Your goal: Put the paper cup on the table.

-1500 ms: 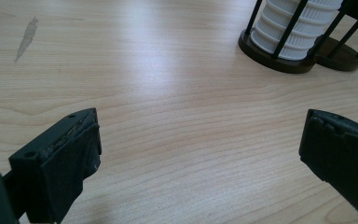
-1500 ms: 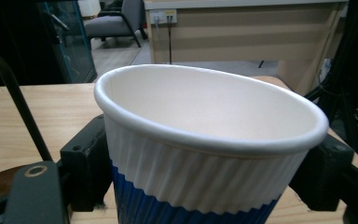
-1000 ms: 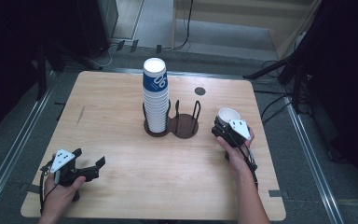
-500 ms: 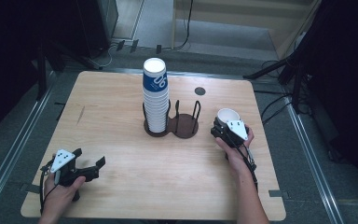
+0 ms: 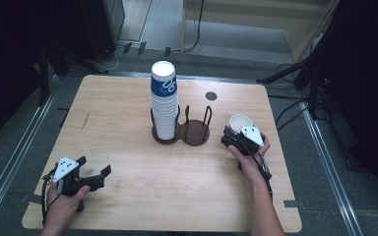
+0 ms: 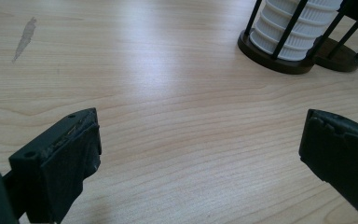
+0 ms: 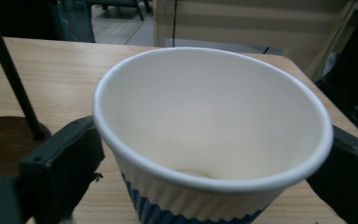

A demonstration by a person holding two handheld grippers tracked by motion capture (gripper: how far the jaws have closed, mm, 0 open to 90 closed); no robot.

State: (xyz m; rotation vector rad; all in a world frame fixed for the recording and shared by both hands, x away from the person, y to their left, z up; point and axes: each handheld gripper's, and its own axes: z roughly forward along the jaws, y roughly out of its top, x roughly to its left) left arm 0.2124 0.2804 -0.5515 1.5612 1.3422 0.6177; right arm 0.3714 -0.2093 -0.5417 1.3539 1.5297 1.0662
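A dark two-ring holder (image 5: pixel 182 132) stands near the middle of the wooden table (image 5: pixel 128 108), and it serves as the landmark here. Its left ring carries a tall stack of cups (image 5: pixel 164 101), white with ribbed sides and a blue band near the top; its right ring holds nothing between its thin upright rods. To the right of the holder, just beside it and apart from it, a single paper cup (image 5: pixel 239 122) stands upright on the table, white inside with blue marks on its ribbed lower wall. The right tool (image 5: pixel 237 133) sits against this cup on the near side, with one jaw on each side of the cup's wall just under the rim; in the right gripper view the cup (image 7: pixel 212 140) lies between the two black jaws, which look to be touching it, though how firmly they press cannot be told. The left tool (image 5: pixel 94 177) lies well apart from the holder, toward the table's near left corner, held low over the wood by a hand (image 5: pixel 61 201). Its jaws stand wide apart with only bare table between them, and the left gripper view shows the holder's base (image 6: pixel 279 58) far ahead at the upper right. A small dark round spot (image 5: pixel 210 96) marks the table behind the holder.
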